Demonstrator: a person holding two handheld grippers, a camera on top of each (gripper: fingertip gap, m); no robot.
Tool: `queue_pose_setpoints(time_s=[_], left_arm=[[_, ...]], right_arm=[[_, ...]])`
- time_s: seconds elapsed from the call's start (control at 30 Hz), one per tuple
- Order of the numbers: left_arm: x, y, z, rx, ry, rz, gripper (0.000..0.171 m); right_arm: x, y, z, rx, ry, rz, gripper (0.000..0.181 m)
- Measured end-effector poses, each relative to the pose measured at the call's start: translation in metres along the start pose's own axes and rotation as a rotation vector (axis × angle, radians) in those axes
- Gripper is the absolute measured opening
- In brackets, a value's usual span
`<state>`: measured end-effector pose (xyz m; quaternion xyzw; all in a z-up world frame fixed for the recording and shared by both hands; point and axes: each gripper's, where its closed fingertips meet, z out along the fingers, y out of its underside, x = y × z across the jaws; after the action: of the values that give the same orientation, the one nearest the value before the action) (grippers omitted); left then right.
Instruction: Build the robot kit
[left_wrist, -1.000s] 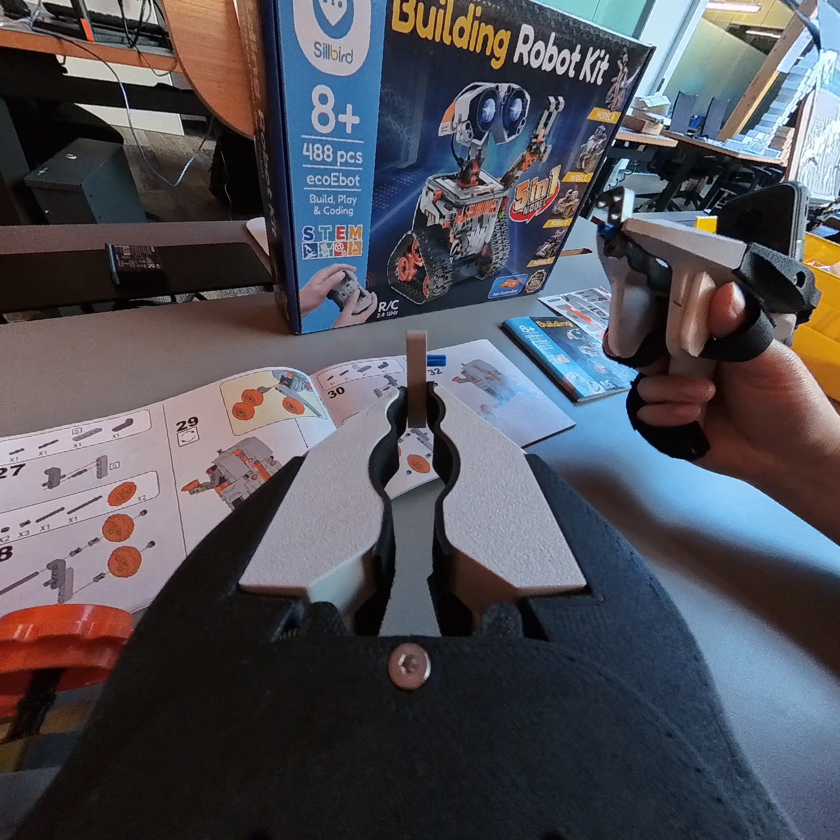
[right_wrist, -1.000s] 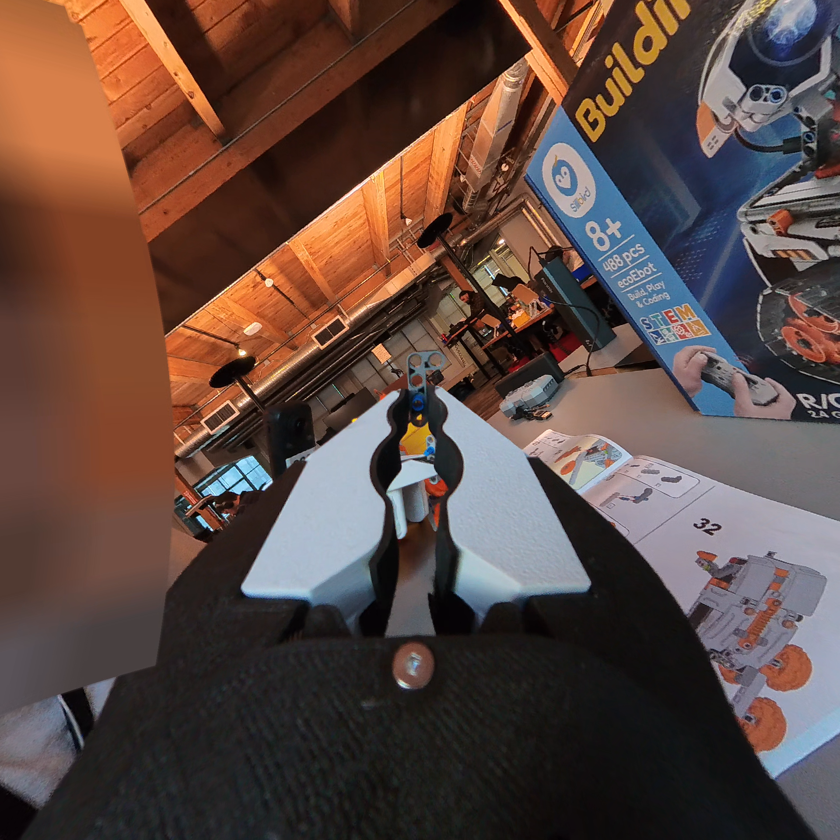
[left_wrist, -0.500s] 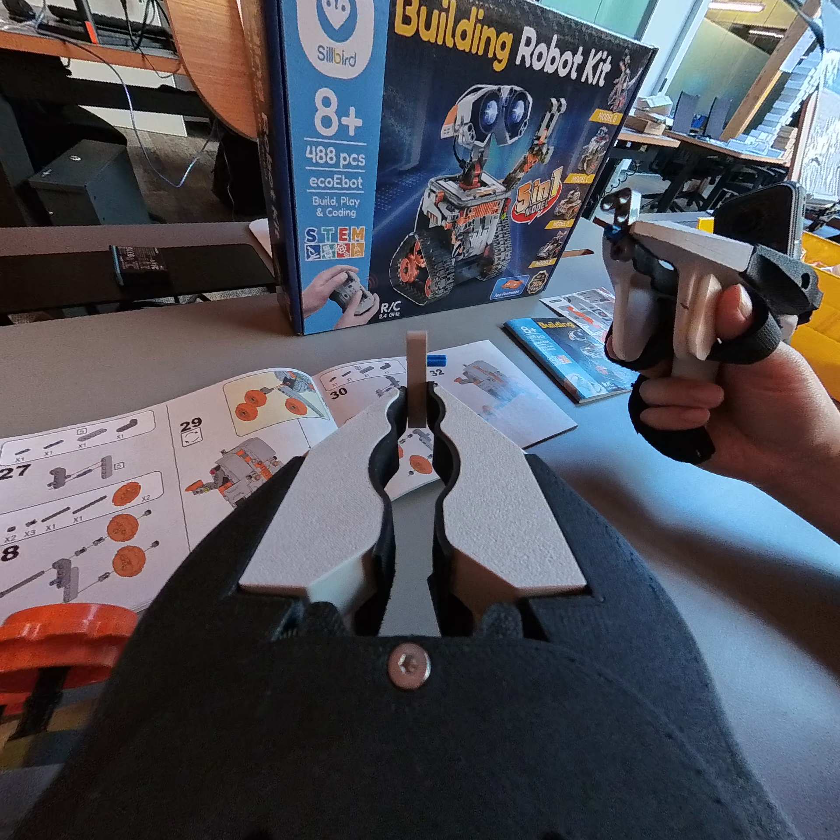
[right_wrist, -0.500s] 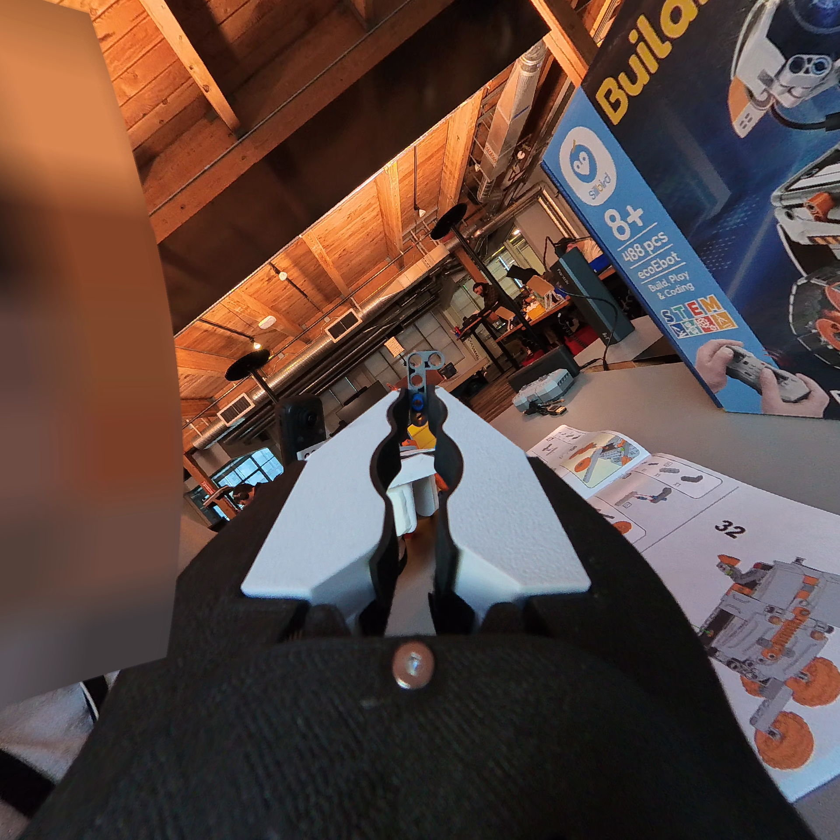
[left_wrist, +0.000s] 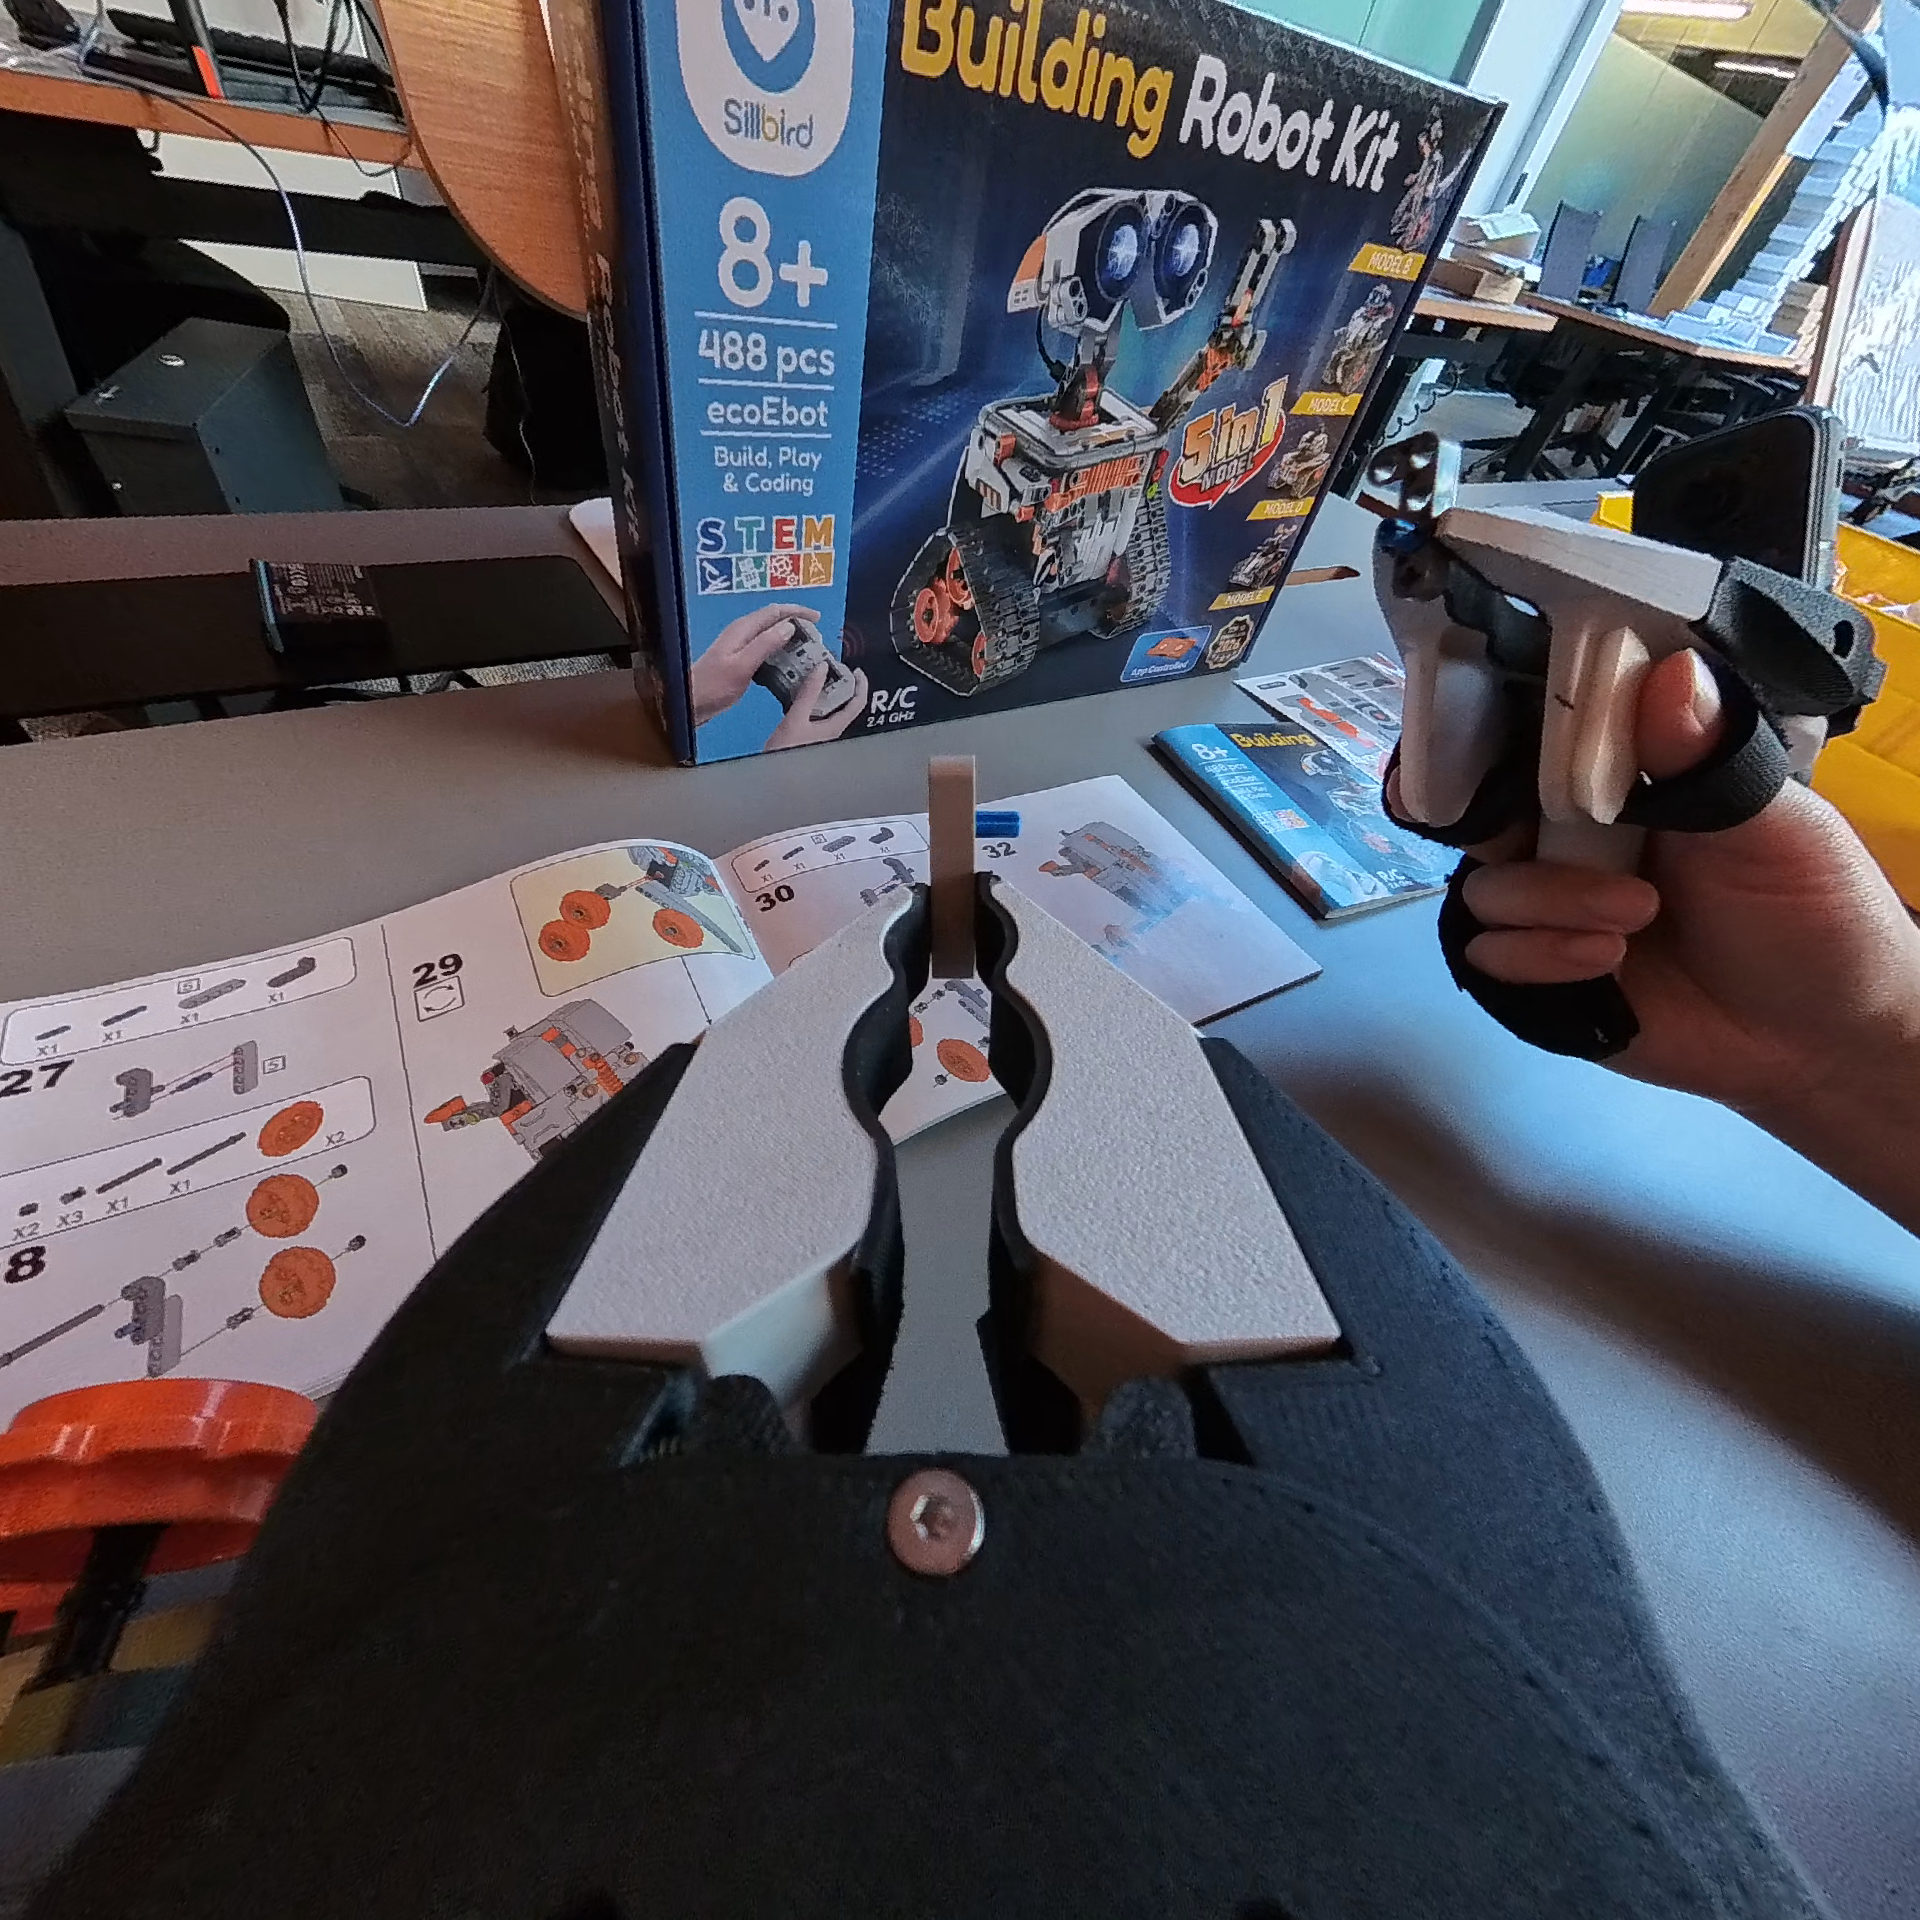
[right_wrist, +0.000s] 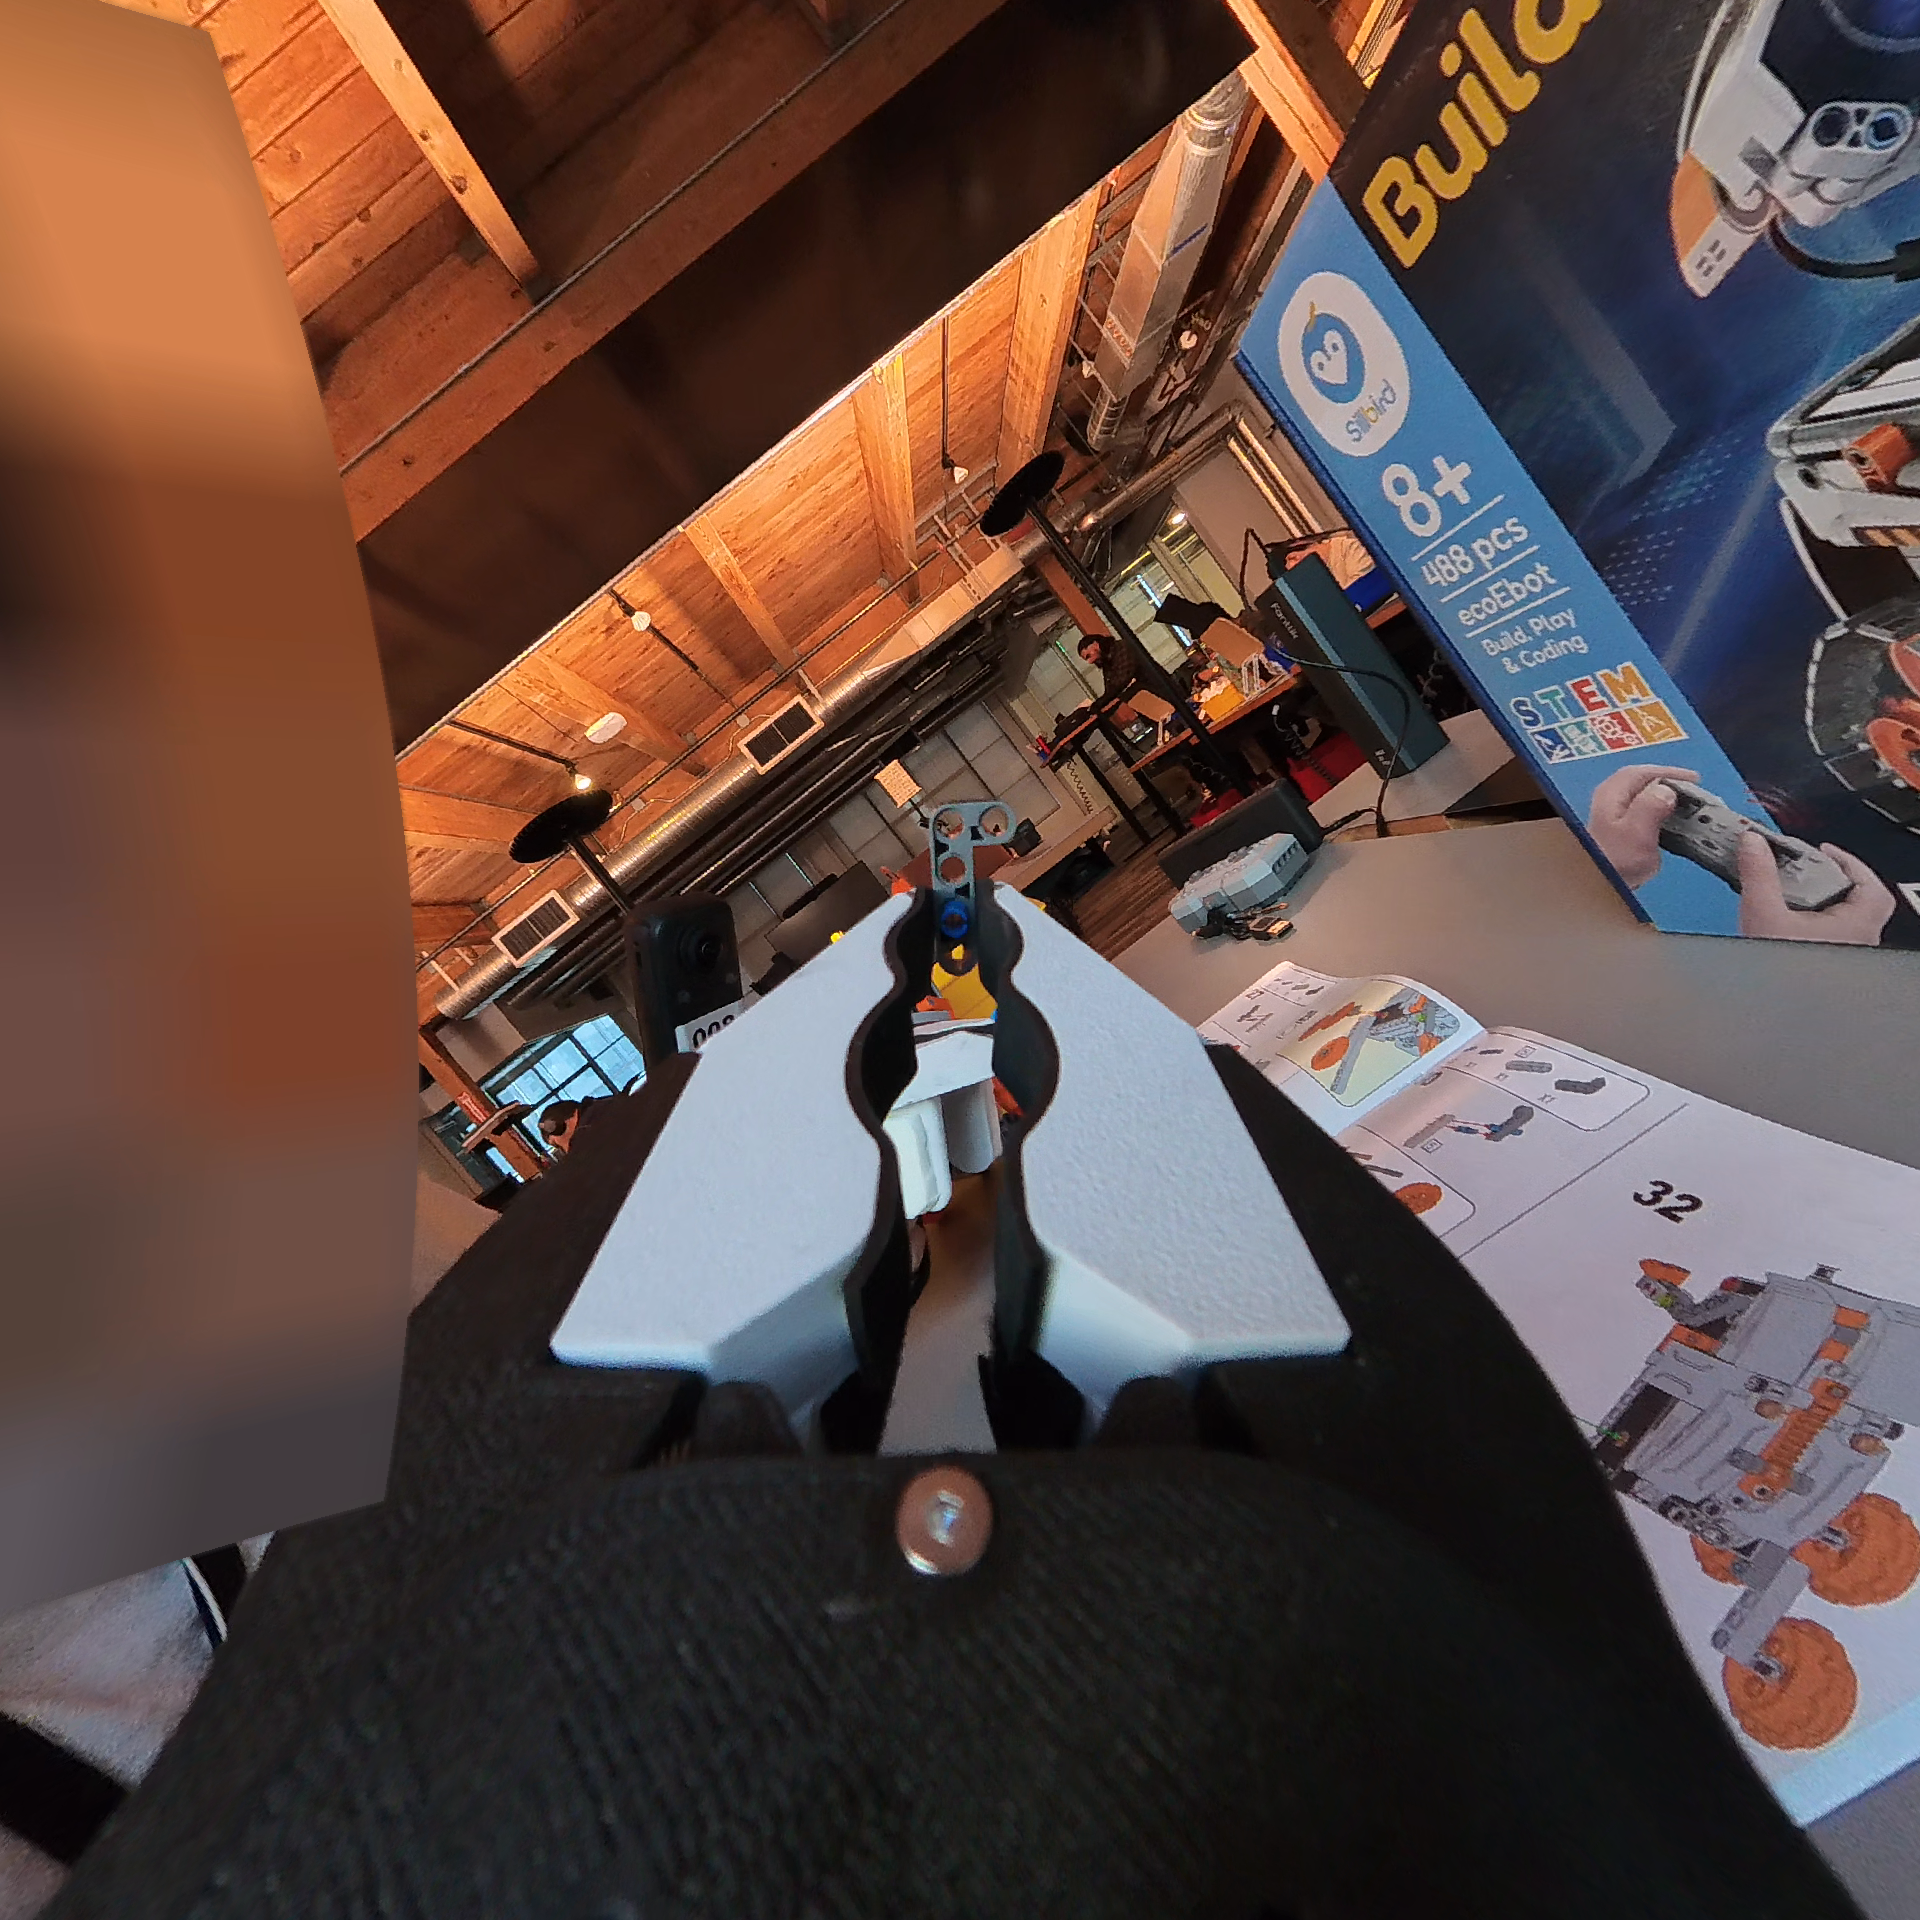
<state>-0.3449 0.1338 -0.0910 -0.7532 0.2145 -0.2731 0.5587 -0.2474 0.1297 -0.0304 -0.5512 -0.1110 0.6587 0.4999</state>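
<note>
My left hand-held gripper (left_wrist: 953, 914) is closed narrow on a small flat tan plastic piece (left_wrist: 952, 844), which stands upright between the tips, with a short blue pin (left_wrist: 997, 824) sticking out at its 3 o'clock side. My right hand-held gripper (right_wrist: 956, 925) is also closed narrow, on a grey L-shaped plastic beam with round holes (right_wrist: 961, 847) that carries a blue pin; in the left wrist view it hangs at 2 o'clock, above the counter. The two parts are well apart and not joined.

Under the left hand-held gripper lies an open white instruction booklet (left_wrist: 312, 1039) on the grey counter (left_wrist: 312, 810). At 12 o'clock stands a big blue cardboard kit box (left_wrist: 1039, 364); at 2 o'clock lies a small blue closed booklet (left_wrist: 1288, 810). An orange round plastic part (left_wrist: 135, 1455) is at 8 o'clock. Nothing stands between the two parts.
</note>
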Motion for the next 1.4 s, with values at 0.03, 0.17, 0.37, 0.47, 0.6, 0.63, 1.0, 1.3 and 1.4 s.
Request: queue_pose_setpoints(time_s=[0.03, 0.17, 0.37, 0.47, 0.6, 0.63, 1.0, 1.3, 1.4], left_arm=[[0.000, 0.000, 0.000, 0.000, 0.000, 0.001, 0.005], [0.000, 0.000, 0.000, 0.000, 0.000, 0.000, 0.005], [0.000, 0.000, 0.001, -0.003, -0.001, 0.003, 0.006], [0.000, 0.000, 0.001, -0.003, 0.000, 0.004, 0.006], [0.003, 0.000, 0.002, -0.003, 0.002, 0.021, 0.006], [0.002, 0.000, 0.002, -0.005, -0.011, 0.054, 0.005], [0.000, 0.014, 0.010, -0.127, -0.142, 0.375, 0.005], [0.016, 0.008, 0.006, -0.098, -0.070, 0.295, 0.005], [0.024, 0.005, 0.003, -0.065, -0.007, 0.150, 0.005]], right_arm=[[0.000, 0.000, 0.000, 0.000, 0.000, 0.000, 0.006], [0.000, 0.001, 0.000, -0.005, 0.002, 0.000, 0.006], [0.000, 0.002, 0.001, -0.013, 0.001, 0.006, 0.006], [0.000, 0.003, 0.001, -0.016, 0.000, 0.014, 0.006], [-0.002, 0.005, 0.004, -0.027, 0.003, 0.021, 0.006], [0.000, 0.007, 0.005, -0.041, 0.027, 0.007, 0.006], [0.037, 0.025, -0.004, -0.248, 0.411, -0.316, 0.006], [0.012, 0.024, 0.010, -0.173, 0.325, -0.297, 0.006], [-0.002, 0.038, 0.023, -0.170, 0.311, -0.281, 0.006]])
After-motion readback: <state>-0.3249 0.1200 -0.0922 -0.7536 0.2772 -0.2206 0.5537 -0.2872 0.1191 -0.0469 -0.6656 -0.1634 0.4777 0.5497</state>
